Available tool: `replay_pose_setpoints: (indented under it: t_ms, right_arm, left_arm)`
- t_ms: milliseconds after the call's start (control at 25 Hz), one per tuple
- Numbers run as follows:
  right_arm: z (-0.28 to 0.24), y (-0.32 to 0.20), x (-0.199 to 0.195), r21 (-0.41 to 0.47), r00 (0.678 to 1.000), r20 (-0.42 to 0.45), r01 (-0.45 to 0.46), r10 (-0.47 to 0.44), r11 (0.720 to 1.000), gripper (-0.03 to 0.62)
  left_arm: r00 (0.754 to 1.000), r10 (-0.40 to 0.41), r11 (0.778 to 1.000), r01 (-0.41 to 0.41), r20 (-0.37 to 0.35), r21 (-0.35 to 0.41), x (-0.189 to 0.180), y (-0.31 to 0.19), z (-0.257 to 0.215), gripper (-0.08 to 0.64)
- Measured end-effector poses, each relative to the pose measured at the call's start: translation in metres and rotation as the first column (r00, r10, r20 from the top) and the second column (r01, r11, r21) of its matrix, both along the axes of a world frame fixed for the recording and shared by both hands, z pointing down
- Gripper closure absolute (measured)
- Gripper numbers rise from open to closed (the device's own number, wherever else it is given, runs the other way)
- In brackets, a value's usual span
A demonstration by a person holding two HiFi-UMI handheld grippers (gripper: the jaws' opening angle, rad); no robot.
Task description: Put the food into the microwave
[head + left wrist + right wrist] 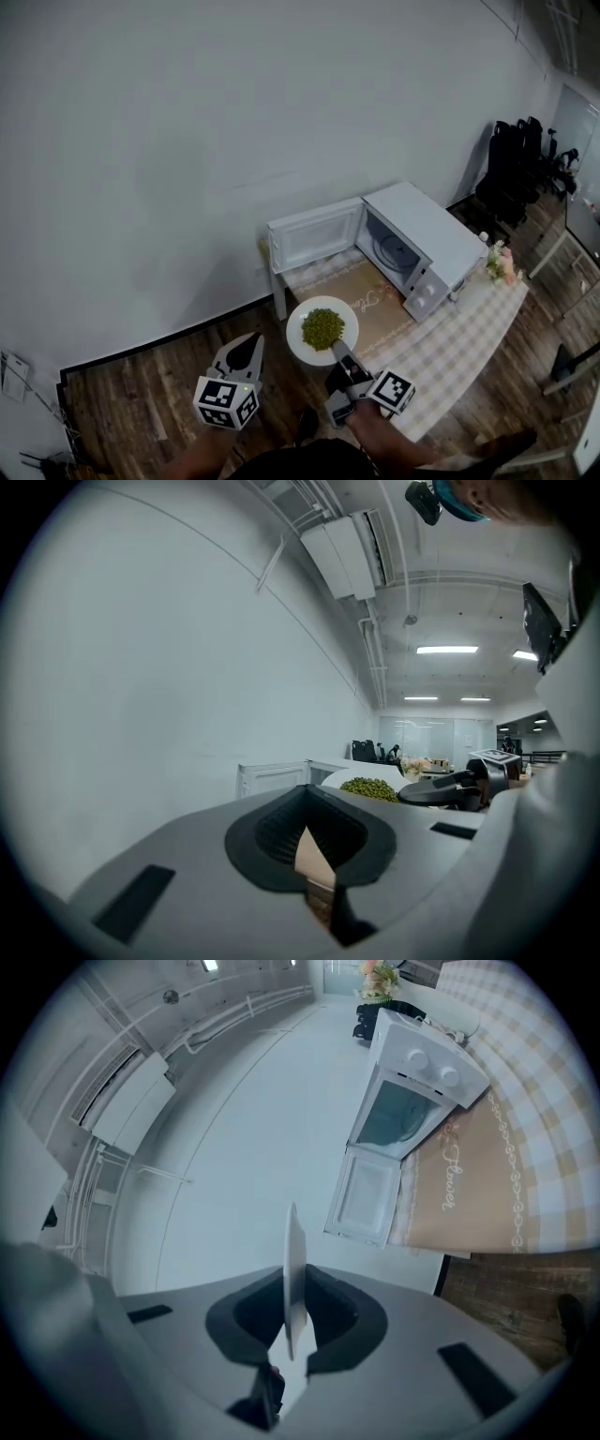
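A white plate [300,343] heaped with green peas [322,328] hangs in front of the table's near left corner. My right gripper [339,349] is shut on its near rim. In the right gripper view the plate [293,1241] shows edge-on between the jaws. The white microwave [427,246] stands on the table with its door [314,234] swung wide to the left and its cavity bare. My left gripper [247,352] floats over the floor left of the plate, jaws together and holding nothing. From the left gripper [306,795] view, the peas [368,787] and the right gripper [448,790] lie ahead to the right.
A checked cloth covers the table [464,337], with a tan mat [370,298] in front of the microwave. A small bunch of flowers [500,263] stands at the table's right end. Black office chairs [516,164] line the far right. A white wall rises behind.
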State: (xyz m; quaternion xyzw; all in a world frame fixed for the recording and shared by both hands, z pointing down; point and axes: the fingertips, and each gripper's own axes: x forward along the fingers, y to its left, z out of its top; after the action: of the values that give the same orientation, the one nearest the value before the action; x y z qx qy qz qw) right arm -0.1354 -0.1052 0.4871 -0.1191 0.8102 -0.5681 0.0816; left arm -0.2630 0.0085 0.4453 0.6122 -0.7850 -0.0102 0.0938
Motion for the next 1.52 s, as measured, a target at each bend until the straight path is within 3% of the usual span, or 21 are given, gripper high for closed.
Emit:
replay_pose_setpoints:
  t_ms: [440, 720, 1120, 1240, 1520]
  right_arm:
    - [-0.006, -0.092, 0.002, -0.013, 0.994, 0.053, -0.097, 0.098, 0.995, 0.551]
    - [0.006, -0.132, 0.009, -0.055, 0.987, 0.072, -0.14, 0.143, 0.989, 0.551]
    - [0.012, -0.16, 0.018, -0.067, 0.98, 0.04, -0.19, 0.193, 0.98, 0.551]
    - [0.01, -0.163, 0.012, -0.068, 0.977, 0.081, -0.191, 0.196, 0.979, 0.551]
    - [0.018, -0.183, 0.006, -0.063, 0.96, 0.03, -0.277, 0.279, 0.959, 0.551]
  left_arm:
    - [0.99, 0.136, 0.99, -0.135, 0.025, -0.04, -0.003, -0.112, -0.004, 0.552]
    - [0.985, 0.171, 0.984, -0.17, 0.02, -0.062, -0.003, -0.166, 0.008, 0.552]
    - [0.974, 0.224, 0.972, -0.222, 0.024, -0.084, 0.003, -0.21, 0.015, 0.552]
    - [0.968, 0.249, 0.965, -0.247, 0.015, -0.082, 0.001, -0.223, 0.018, 0.552]
    - [0.942, 0.336, 0.94, -0.336, -0.002, -0.061, -0.009, -0.259, 0.021, 0.552]
